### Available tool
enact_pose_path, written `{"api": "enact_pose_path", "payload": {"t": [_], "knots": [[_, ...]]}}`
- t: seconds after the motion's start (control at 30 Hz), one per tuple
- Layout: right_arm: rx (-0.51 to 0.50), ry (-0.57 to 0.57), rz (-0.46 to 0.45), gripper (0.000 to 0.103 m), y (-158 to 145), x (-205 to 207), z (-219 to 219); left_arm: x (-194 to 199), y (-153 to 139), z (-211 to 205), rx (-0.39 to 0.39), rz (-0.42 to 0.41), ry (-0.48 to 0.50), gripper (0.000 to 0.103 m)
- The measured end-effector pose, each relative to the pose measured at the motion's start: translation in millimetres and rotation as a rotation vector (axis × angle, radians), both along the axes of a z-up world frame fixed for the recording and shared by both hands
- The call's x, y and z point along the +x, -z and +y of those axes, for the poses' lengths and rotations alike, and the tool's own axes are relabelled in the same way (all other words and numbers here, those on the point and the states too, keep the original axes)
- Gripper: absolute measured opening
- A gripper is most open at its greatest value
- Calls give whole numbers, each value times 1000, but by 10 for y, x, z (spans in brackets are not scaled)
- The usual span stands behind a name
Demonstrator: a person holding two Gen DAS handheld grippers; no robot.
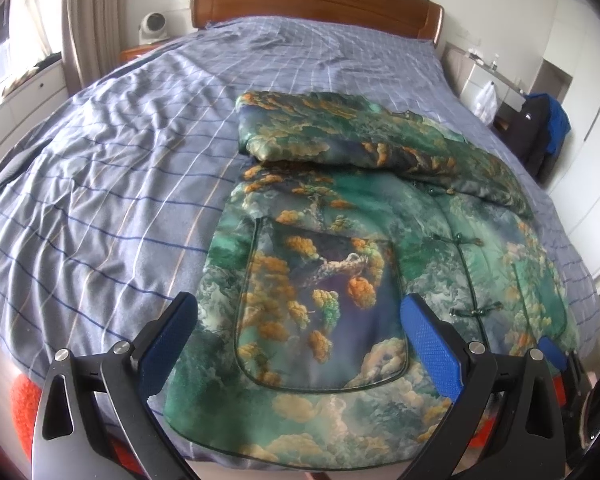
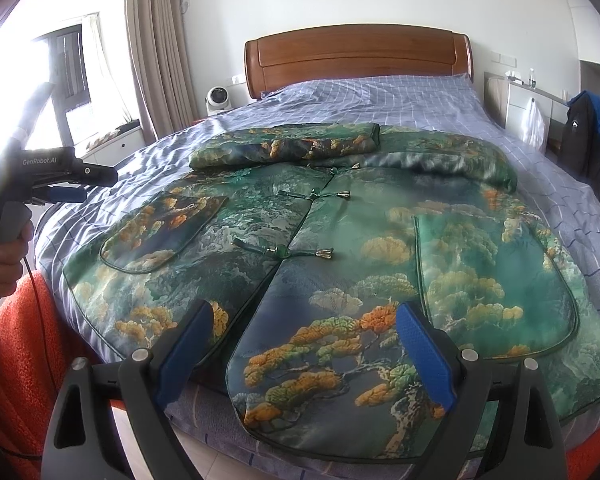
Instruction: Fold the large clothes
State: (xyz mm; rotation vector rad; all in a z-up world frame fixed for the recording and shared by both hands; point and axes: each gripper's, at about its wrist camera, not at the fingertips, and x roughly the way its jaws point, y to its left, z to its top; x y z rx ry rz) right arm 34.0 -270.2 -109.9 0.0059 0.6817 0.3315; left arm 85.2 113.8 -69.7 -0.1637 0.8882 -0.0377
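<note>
While spread on the bed [image 2: 419, 96], jacket [image 2: 339, 240] between gaping, empty right gripper [image 2: 303, 348] and left gripper [image 1: 300, 340].

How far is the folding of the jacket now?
Done: both sleeves lie folded across the chest of the jacket. In hand: nothing; left tongs and right tongs hang open above the hem. Left: folding the body up on the bed.

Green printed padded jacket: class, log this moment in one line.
green printed padded jacket: flat on checked bed, sleeves folded | left gripper: open | right gripper: open
</note>
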Motion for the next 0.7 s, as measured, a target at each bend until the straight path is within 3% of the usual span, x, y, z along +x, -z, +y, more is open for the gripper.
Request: {"api": "enact_pose_path", "payload": {"t": [0.7], "knots": [[0,0,0,92,10,3,5,7,15,9,0,4,-6,101]]}}
